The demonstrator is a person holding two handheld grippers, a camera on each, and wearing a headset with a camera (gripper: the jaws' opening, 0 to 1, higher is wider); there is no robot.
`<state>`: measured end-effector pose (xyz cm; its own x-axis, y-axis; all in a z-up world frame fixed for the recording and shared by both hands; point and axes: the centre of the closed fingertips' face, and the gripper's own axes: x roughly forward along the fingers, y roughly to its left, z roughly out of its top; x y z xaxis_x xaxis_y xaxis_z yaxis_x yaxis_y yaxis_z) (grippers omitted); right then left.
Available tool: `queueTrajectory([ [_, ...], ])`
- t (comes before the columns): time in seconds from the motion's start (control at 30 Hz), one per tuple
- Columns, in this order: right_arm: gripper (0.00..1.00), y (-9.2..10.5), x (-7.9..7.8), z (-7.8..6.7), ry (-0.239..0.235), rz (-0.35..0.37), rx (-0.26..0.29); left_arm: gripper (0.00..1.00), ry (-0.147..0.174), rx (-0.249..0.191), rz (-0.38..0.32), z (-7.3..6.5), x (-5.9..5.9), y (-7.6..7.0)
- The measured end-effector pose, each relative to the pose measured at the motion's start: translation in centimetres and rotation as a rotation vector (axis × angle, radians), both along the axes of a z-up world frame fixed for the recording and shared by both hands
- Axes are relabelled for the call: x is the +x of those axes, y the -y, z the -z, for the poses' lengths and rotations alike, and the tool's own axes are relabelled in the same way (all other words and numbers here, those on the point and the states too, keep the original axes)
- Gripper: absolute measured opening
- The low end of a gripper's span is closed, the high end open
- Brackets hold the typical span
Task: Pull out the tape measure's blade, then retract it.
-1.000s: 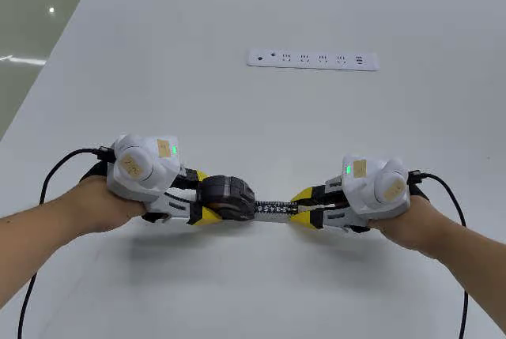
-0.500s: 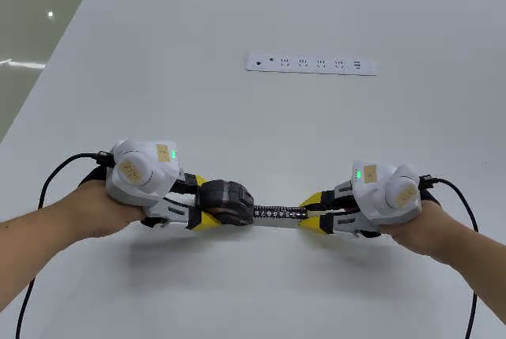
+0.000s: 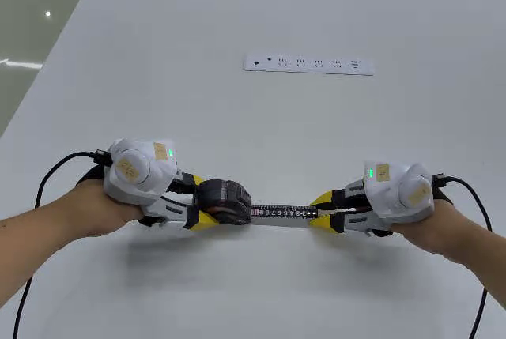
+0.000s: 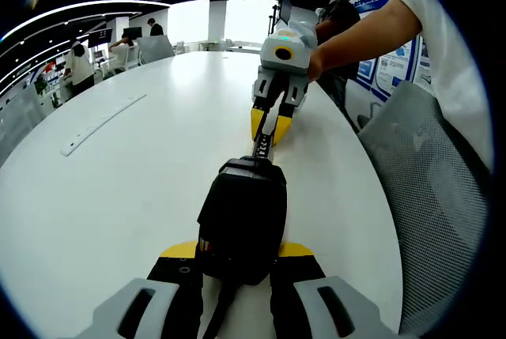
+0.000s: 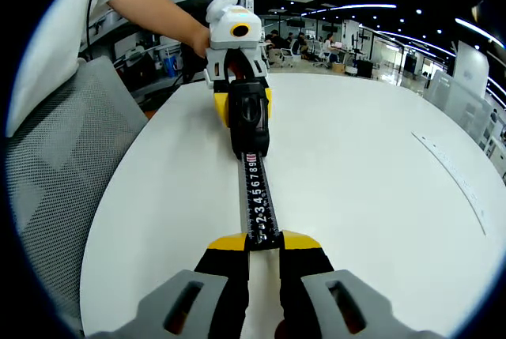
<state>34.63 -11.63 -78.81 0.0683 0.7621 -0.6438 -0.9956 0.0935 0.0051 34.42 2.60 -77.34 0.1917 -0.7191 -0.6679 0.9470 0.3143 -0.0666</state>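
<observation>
A black tape measure case [image 3: 224, 200] rests low over the white table, held between the yellow-tipped jaws of my left gripper [image 3: 199, 211]. Its blade [image 3: 283, 212], printed with numbers, runs rightward to my right gripper [image 3: 323, 212], which is shut on the blade's end. In the left gripper view the case [image 4: 243, 216] sits between the jaws of my left gripper [image 4: 237, 250], and the right gripper [image 4: 272, 124] faces me beyond it. In the right gripper view the blade [image 5: 257, 197] stretches from my right gripper [image 5: 264, 242] to the case [image 5: 248, 124].
A white power strip [image 3: 308, 64] lies flat on the table [image 3: 237, 23] farther back. Black cables trail from both grippers toward the near edge. A grey mesh chair [image 4: 439, 197] stands beside the table. People sit in the room's background.
My right gripper has moved right, away from the case, and more blade has come out. The left gripper and case have stayed roughly where they were.
</observation>
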Motion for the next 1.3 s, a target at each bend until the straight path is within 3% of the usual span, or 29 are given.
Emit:
queueTrajectory([
  [0.63, 0.09, 2.8, -0.1, 0.0, -0.024, 0.022, -0.012, 0.30, -0.006, 0.003, 0.005, -0.1, -0.1, 0.1],
  [0.8, 0.09, 4.6, 0.2, 0.0, -0.015, 0.022, -0.037, 0.30, -0.010, 0.005, 0.006, 0.0, -0.1, 0.1],
  [1.3, 0.08, 5.8, 0.0, -0.4, -0.015, 0.031, -0.060, 0.30, -0.009, 0.006, 0.007, 0.0, 0.0, 0.1],
])
